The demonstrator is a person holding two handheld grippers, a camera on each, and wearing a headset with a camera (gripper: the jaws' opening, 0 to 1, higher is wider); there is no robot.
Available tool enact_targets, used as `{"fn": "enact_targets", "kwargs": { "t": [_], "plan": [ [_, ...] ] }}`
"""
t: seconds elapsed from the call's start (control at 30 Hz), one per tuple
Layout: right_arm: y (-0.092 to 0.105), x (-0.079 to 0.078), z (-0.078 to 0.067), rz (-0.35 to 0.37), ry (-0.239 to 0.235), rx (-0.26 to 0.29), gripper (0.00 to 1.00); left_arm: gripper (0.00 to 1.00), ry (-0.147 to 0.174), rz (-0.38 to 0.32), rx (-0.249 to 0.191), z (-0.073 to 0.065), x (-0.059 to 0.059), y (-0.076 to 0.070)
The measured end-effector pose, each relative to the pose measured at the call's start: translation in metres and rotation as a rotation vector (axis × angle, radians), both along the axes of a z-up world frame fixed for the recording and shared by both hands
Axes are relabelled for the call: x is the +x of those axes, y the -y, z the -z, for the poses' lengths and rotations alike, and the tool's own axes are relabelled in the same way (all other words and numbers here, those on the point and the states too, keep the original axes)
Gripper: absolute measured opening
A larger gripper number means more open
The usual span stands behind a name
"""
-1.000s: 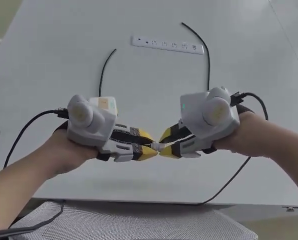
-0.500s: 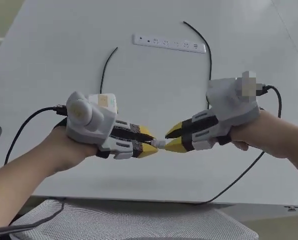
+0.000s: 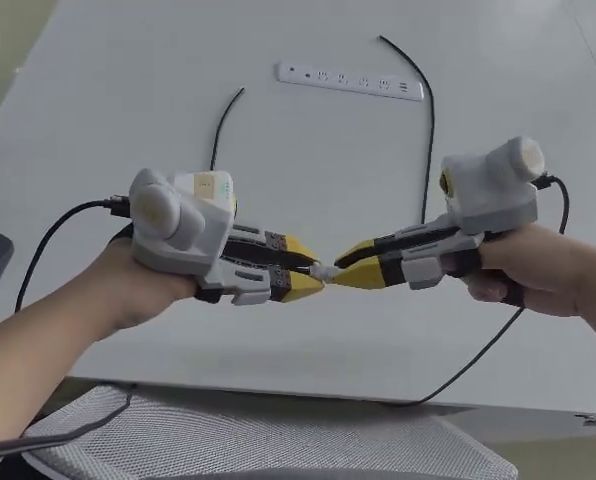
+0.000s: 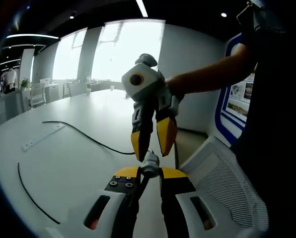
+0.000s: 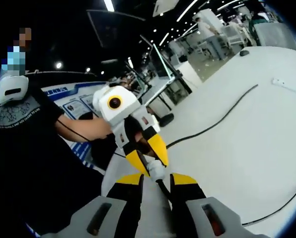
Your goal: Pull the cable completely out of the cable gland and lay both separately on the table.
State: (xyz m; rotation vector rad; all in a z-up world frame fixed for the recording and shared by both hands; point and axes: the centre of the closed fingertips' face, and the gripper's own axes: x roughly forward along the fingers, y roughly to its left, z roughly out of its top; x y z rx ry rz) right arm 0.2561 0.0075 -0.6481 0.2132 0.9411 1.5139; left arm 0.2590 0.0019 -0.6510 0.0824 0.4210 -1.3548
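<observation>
- Mesh seat [image 3: 278,440]: nearest item, below and this side of the gland [image 3: 326,271].
- Gland: small, pale, held in the air above the near edge of the table [image 3: 308,180], not resting on it.
- Gland position: it sits directly between the two sets of yellow tips, with the left gripper [image 3: 313,279] just to its left and the right gripper [image 3: 341,274] just to its right.
- Gland axis: roughly level, running along the line from one gripper to the other, with one end facing each.
- Left gripper: jaws drawn close together and pinching the gland at their very tips.
- Cable [image 5: 162,189]: thin and black, leaving the end of the gland that faces the right gripper and running back between that gripper's jaws.
- Right gripper: jaws stand a little apart on either side of the cable. Whether they bite on it cannot be told.
- Black lead [image 3: 221,125]: lies loose on the table beyond the gland, to its left.
- Power strip [image 3: 350,82]: white, flat on the table well beyond the gland. Its cord [image 3: 430,110] curves from there towards the right gripper.
</observation>
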Motion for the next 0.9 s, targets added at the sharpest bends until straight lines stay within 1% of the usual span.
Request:
{"fn": "enact_targets", "kwargs": {
  "t": [0.13,0.2,0.27,0.33,0.4,0.47,0.53,0.6,0.7,0.8,0.83,0.87,0.9],
  "plan": [
    [-0.0032,-0.0016,0.0025,-0.020,0.007,0.004,0.13,0.15,0.000,-0.002,-0.001,-0.0021,-0.0001,0.0014],
    [-0.0038,-0.0028,0.0026,-0.025,0.007,0.008,0.12,0.15,-0.003,-0.005,0.005,-0.0014,-0.0004,0.0019],
    [-0.0055,-0.0072,0.0014,-0.041,0.010,0.016,0.09,0.15,-0.002,-0.003,0.010,-0.0009,-0.0014,0.0021],
    [-0.0056,-0.0077,0.0027,-0.050,0.040,0.013,0.09,0.15,-0.006,-0.006,0.014,0.0002,-0.0017,0.0021],
    [-0.0052,-0.0081,0.0025,-0.051,0.046,0.010,0.08,0.15,-0.013,-0.010,0.011,0.0006,-0.0019,0.0022],
    [-0.0043,-0.0080,0.0025,-0.060,0.083,0.002,0.08,0.15,-0.019,-0.016,0.006,0.0007,-0.0016,0.0025],
    [-0.0039,-0.0096,0.0026,-0.071,0.105,-0.008,0.08,0.15,-0.032,-0.016,0.002,0.0010,-0.0025,0.0031],
    [-0.0036,-0.0102,0.0034,-0.080,0.134,-0.016,0.08,0.15,-0.034,-0.015,0.003,0.0014,-0.0030,0.0034],
    [-0.0040,-0.0103,0.0040,-0.089,0.179,-0.028,0.07,0.15,-0.050,-0.017,0.001,0.0022,-0.0035,0.0031],
    [-0.0057,-0.0098,0.0040,-0.098,0.251,-0.044,0.07,0.15,-0.062,-0.022,-0.003,0.0024,-0.0029,0.0012],
    [-0.0061,-0.0104,0.0036,-0.097,0.258,-0.047,0.07,0.15,-0.069,-0.024,-0.005,0.0023,-0.0029,0.0007],
    [-0.0066,-0.0096,0.0032,-0.099,0.290,-0.053,0.07,0.15,-0.073,-0.026,-0.007,0.0019,-0.0031,0.0003],
    [-0.0066,-0.0092,0.0030,-0.100,0.311,-0.056,0.07,0.15,-0.075,-0.027,-0.009,0.0016,-0.0031,0.0000]
  ]
}}
